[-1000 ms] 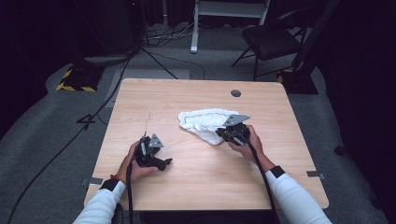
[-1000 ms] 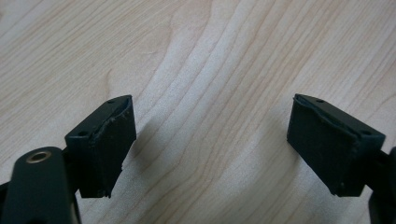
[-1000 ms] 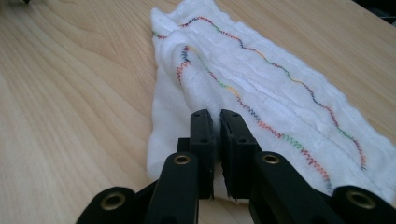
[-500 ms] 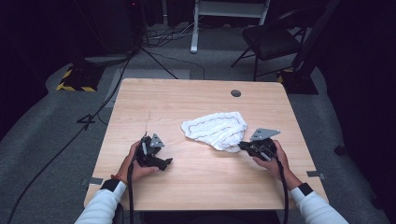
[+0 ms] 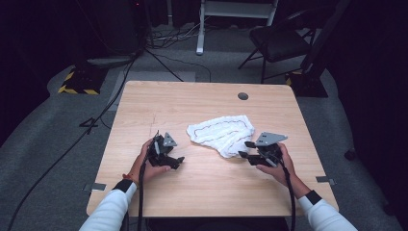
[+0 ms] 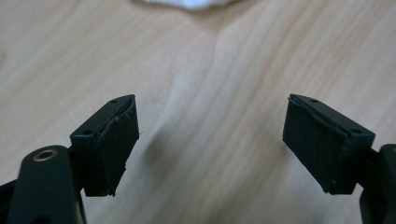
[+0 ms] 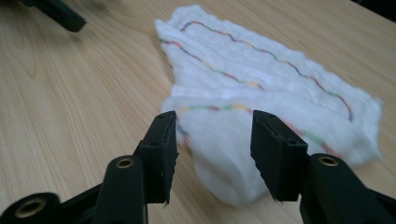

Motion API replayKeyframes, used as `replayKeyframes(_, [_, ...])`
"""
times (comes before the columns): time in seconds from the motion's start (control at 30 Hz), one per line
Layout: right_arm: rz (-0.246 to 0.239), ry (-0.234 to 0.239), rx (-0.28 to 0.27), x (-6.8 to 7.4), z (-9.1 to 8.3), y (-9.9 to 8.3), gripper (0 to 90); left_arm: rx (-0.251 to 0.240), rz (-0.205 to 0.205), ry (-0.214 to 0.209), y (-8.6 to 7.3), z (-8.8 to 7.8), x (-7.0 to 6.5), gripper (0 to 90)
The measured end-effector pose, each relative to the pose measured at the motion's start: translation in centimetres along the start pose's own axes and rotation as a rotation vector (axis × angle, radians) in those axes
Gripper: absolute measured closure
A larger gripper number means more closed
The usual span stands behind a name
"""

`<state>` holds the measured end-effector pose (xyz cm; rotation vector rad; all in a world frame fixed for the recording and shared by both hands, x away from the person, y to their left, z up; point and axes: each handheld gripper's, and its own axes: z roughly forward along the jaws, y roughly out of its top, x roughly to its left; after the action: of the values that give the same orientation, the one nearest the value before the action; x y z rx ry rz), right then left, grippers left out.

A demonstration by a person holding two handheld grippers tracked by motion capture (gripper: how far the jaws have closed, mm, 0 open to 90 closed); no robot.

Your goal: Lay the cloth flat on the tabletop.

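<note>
High view shows the wooden table (image 5: 159,103) bearing a white cloth (image 5: 222,134) with wavy coloured stripes, spread right of centre, its long axis running from the far right corner toward the near side, where one corner tapers to a folded point. That near corner lies straight ahead of the right gripper (image 5: 246,149), which sits just beside it at the cloth's right-hand near edge; its jaws have just been opening and now stand partly spread, and in the right gripper view (image 7: 214,154) the cloth's corner (image 7: 224,172) sits in the gap between them, no pad pressing on it. The left gripper (image 5: 177,160) rests well apart on bare wood to the cloth's left, jaws spread wide with nothing between them (image 6: 210,140). My judgement: the right hand is the nearer for any fresh pinch.
</note>
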<state>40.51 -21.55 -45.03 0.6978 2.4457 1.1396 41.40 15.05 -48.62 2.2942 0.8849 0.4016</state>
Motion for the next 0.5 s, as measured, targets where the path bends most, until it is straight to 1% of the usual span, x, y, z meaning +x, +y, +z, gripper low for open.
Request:
replayKeyframes(0.07, [-0.031, 0.009, 0.008, 0.8, 1.0, 1.0, 49.5, -0.018, -0.012, 0.006, 1.2, 0.5, 0.1, 18.8])
replayKeyframes(0.1, [-0.04, 0.021, 0.01, 1.2, 1.5, 1.4, 48.9, -0.022, -0.011, 0.007, 1.8, 0.8, 0.0, 18.8])
replayKeyframes(0.13, [-0.053, 0.028, 0.016, 1.6, 2.1, 1.8, 48.9, -0.028, -0.001, 0.009, 2.5, 1.1, -0.1, 18.9])
replayKeyframes(0.17, [-0.071, 0.031, 0.032, 2.0, 2.8, 2.0, 48.2, -0.03, 0.006, 0.005, 3.1, 1.4, -0.3, 18.9])
replayKeyframes(0.23, [-0.092, 0.044, 0.063, 2.6, 4.0, 2.3, 47.3, -0.034, 0.034, 0.009, 4.2, 2.0, -0.5, 19.5])
replayKeyframes(0.3, [-0.1, 0.029, 0.093, 3.0, 5.0, 2.4, 47.2, -0.042, 0.039, 0.003, 5.0, 2.6, -0.6, 20.0])
replayKeyframes(0.33, [-0.109, 0.02, 0.109, 3.1, 5.5, 2.4, 46.6, -0.044, 0.05, 0.008, 5.4, 3.0, -0.7, 20.2])
replayKeyframes(0.4, [-0.122, -0.004, 0.133, 3.1, 6.1, 2.2, 46.9, -0.036, 0.058, 0.001, 5.9, 3.8, -0.7, 20.5])
replayKeyframes(0.43, [-0.127, -0.036, 0.163, 2.8, 6.4, 1.8, 51.3, -0.034, 0.06, -0.002, 6.1, 4.2, -0.6, 20.8])
replayKeyframes(0.47, [-0.127, -0.036, 0.163, 2.8, 6.4, 1.8, 51.3, -0.034, 0.063, -0.004, 6.3, 4.6, -0.5, 20.8])
replayKeyframes(0.5, [-0.115, -0.036, 0.159, 2.5, 6.4, 1.5, 55.9, -0.037, 0.074, 0.003, 6.4, 4.9, -0.6, 21.0])
